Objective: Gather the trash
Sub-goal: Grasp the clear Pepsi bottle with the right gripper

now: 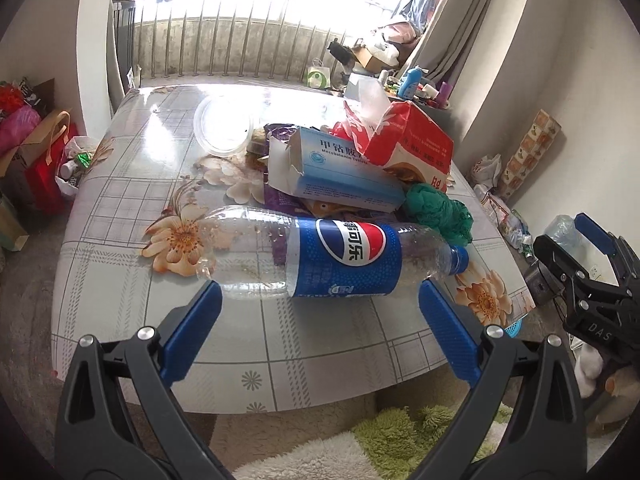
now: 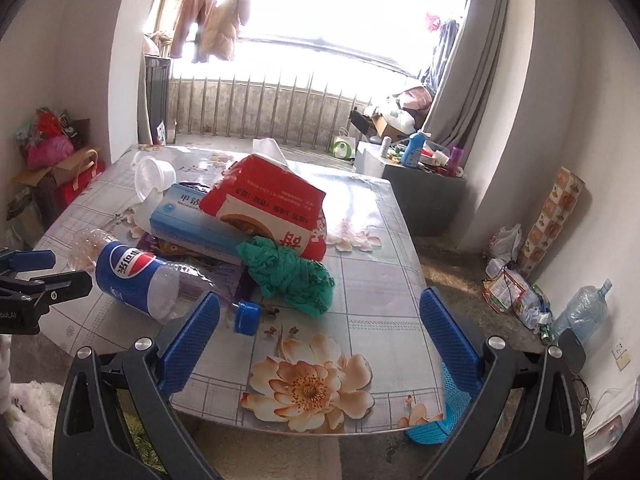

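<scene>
Here, a low table [image 1: 120,208] under a glossy flowered cloth, heaped with rubbish toward the middle. Nearest the front edge, an empty Pepsi bottle [image 1: 320,256] on its side, blue cap [image 1: 459,260] pointing right in the left wrist view, base to the left. Just short of it, the left gripper [image 1: 320,300], jaws spread wide and holding nothing, one blue pad [image 1: 192,332] near the bottle's base end, the other toward the cap end, neither clearly touching. Behind the bottle, a crumpled green bag [image 1: 438,210] touching it near the neck, then a torn pale-blue medicine box [image 1: 340,176] tilted across purple wrappers, and leaning on that a red-and-white tissue pack [image 1: 412,140] (a white tissue poking from its top in the right wrist view). Farther back, a clear plastic container [image 1: 224,124] tipped on its side. Over the right front corner of the table, the right gripper [image 2: 320,312], likewise gaping and empty, above a printed peach flower, with the bottle cap just inside its left pad. Below that corner, a blue mesh basket [image 2: 440,420] partly hidden by the table edge.
</scene>
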### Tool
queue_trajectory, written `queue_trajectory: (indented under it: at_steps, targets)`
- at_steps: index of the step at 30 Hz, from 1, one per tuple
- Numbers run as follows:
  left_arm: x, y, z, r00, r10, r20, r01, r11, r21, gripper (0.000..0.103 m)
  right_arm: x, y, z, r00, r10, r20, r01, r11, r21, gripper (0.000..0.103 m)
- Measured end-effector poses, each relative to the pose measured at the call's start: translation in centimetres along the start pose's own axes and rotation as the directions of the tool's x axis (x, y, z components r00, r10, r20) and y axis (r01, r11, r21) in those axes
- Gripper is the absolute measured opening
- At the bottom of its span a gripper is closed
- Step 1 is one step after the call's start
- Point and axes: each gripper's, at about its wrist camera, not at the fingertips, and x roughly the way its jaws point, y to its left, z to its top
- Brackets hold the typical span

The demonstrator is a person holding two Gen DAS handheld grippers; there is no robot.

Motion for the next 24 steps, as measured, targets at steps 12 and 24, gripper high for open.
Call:
queue_trajectory:
  at_steps: [12, 24]
  targets:
    - [2.6, 3.4, -1.5, 0.997, -0.028, -0.072, 0.033, 0.997, 0.069, 0.052, 6.5, 11.2, 4.7, 0.81, 0.545, -0.216, -0.585, 0.726, -0.362, 0.093]
    - [5.3, 5.2, -1.0, 0.981, -0.12, -0.149, 0.124, 0.992, 0.015, 0.018, 11.1, 13.7, 3.1, 0.652, 0.577, -0.492, -0.748, 0.596, -0.292, 0.066]
